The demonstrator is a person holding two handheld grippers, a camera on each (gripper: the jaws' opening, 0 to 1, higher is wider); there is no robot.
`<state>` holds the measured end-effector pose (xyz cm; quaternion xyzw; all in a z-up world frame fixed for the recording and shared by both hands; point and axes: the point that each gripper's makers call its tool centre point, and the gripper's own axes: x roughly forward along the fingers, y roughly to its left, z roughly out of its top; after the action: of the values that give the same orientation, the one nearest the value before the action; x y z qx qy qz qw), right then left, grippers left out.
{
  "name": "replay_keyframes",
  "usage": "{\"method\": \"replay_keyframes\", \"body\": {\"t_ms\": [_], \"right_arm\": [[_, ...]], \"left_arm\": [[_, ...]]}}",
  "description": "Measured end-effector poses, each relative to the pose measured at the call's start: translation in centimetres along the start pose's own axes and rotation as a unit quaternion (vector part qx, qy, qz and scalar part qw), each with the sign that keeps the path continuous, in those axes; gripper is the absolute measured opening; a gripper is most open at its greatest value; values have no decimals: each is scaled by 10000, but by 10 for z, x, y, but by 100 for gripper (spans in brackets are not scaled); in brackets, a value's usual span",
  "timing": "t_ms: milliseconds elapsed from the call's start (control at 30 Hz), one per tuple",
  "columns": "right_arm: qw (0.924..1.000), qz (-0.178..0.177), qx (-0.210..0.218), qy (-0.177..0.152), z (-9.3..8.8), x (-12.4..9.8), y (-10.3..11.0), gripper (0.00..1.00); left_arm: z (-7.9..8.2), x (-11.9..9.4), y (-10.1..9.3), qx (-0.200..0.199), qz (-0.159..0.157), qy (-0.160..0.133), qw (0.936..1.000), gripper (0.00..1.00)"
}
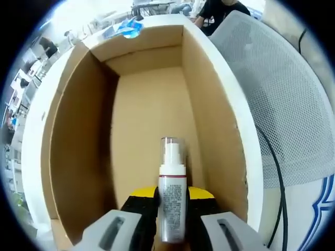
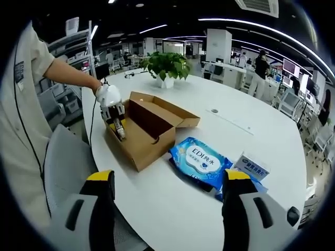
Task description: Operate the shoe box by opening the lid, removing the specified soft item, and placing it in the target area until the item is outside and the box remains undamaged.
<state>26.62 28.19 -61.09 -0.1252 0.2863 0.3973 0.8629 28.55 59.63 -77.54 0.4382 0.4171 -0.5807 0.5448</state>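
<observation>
My left gripper [image 1: 171, 209] is shut on a small white spray bottle [image 1: 172, 201] with a clear cap, held upright over the open brown shoe box [image 1: 152, 99], whose inside looks bare. In the right gripper view the same box [image 2: 149, 130] sits on the white table [image 2: 251, 125] with its lid folded back, and the left gripper [image 2: 118, 128] holds the bottle [image 2: 120, 130] at the box's near end. My right gripper [image 2: 165, 201] stands open above the table, well back from the box.
Two blue wet-wipe packs [image 2: 201, 159] and a small card [image 2: 251, 167] lie right of the box. A potted plant [image 2: 167, 68] stands behind it. A grey mesh chair [image 1: 282, 104] is beside the table edge. A person's sleeve [image 2: 31, 104] fills the left.
</observation>
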Motion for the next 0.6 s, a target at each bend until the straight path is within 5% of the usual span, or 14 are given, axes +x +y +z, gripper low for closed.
{"method": "replay_keyframes", "body": {"t_ms": [600], "right_arm": [[9983, 487, -206, -258, 20, 14, 21, 68]], "left_arm": [[57, -45, 1, -89, 495, -785, 9956, 19]]}}
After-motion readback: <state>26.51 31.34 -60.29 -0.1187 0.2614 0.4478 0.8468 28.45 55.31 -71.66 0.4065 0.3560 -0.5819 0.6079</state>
